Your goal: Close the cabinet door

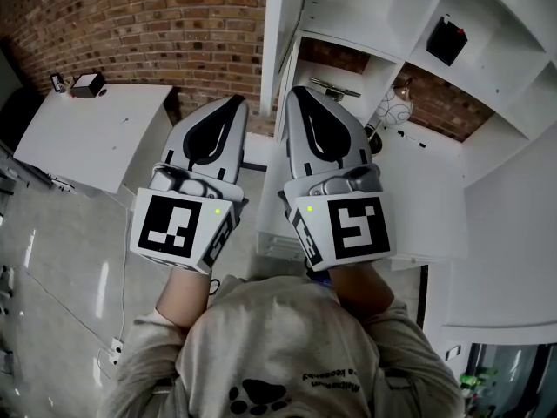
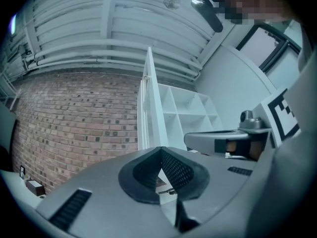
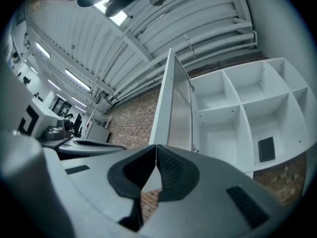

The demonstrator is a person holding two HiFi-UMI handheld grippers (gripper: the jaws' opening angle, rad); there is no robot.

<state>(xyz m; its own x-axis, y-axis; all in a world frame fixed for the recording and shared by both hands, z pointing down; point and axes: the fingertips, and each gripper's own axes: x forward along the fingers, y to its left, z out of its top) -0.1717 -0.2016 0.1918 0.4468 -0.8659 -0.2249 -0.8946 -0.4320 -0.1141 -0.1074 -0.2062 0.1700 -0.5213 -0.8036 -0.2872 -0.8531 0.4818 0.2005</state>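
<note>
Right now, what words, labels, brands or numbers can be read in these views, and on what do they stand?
No text is legible.
Print line on the shirt: upside down, too blurred to read.
Marker cubes: black-and-white squares only, no words.

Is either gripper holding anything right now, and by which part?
Nothing is held. The left gripper and right gripper both have jaws closed together on nothing; the open cabinet door stands ahead, ungripped.

White cabinet door [image 1: 280, 24] and white shelves [image 1: 513, 68] — red-brown brick wall [image 1: 148, 16], pale mortar lines.
</note>
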